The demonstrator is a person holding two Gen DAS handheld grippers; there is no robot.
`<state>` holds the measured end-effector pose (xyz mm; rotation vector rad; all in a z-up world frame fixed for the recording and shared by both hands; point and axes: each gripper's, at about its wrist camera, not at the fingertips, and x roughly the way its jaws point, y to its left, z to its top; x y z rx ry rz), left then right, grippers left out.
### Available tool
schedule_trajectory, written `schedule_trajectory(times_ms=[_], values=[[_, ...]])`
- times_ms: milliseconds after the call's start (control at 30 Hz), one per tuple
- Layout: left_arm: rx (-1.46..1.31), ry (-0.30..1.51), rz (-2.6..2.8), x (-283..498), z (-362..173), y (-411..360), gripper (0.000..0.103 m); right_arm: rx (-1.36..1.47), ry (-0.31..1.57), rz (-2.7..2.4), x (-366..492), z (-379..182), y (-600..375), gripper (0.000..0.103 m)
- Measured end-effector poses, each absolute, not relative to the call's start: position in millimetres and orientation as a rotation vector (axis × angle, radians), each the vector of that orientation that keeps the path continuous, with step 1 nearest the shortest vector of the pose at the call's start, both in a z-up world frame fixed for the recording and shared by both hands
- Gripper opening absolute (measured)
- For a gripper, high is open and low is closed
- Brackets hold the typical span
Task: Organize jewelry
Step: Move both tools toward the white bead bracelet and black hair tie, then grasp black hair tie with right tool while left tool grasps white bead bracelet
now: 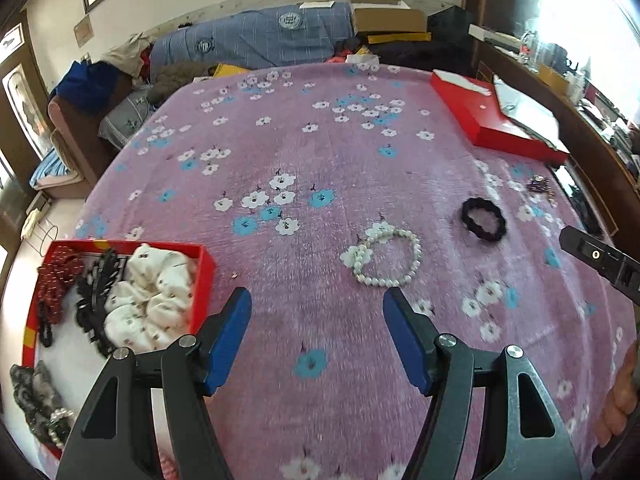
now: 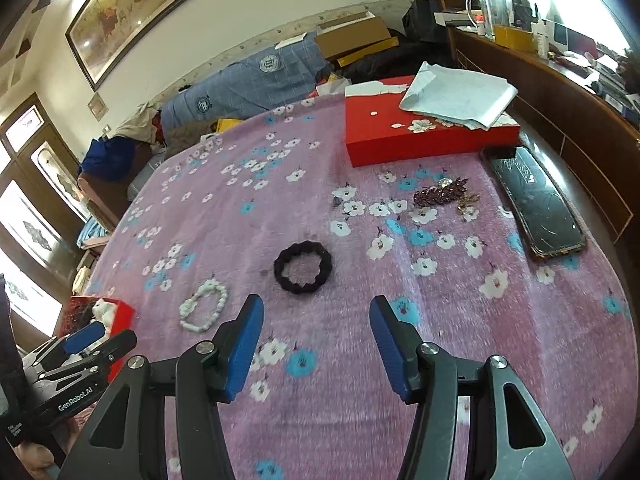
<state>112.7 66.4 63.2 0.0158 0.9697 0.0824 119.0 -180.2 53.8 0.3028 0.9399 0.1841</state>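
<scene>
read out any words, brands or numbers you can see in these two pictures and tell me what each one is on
"GenRobot.AI": on the left gripper, white letters along its black body, right wrist view.
Small white print lower on the same body: too small to read.
Round white crests on the blue bundle: blurred, unreadable.
Right gripper, red box, pearl bracelet, black scrunchie: no text visible.

I see a white pearl bracelet (image 1: 388,257) lying flat on the blanket, w/ a black scrunchie (image 1: 483,218) at its 2 o'clock. Purple rhinestone clip (image 2: 440,194) lies further off. Red tray (image 1: 206,280) at 9 o'clock holds a white scrunchie (image 1: 150,300) & black claw clip (image 1: 98,300).
</scene>
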Motion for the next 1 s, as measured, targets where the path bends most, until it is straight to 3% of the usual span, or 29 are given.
schedule_trajectory(times_ms=[333, 600, 1000], values=[[-0.066, 0.985, 0.065, 150, 35, 79, 0.066, 0.179, 0.946, 0.145, 168, 21, -163, 0.056], [-0.031, 1.001, 0.015, 167, 14, 64, 0.047, 0.135, 0.976, 0.156, 180, -3, -158, 0.053], [0.036, 0.934, 0.019, 168, 8, 51, 0.047, 0.017, 0.944, 0.124, 180, -6, -145, 0.053]])
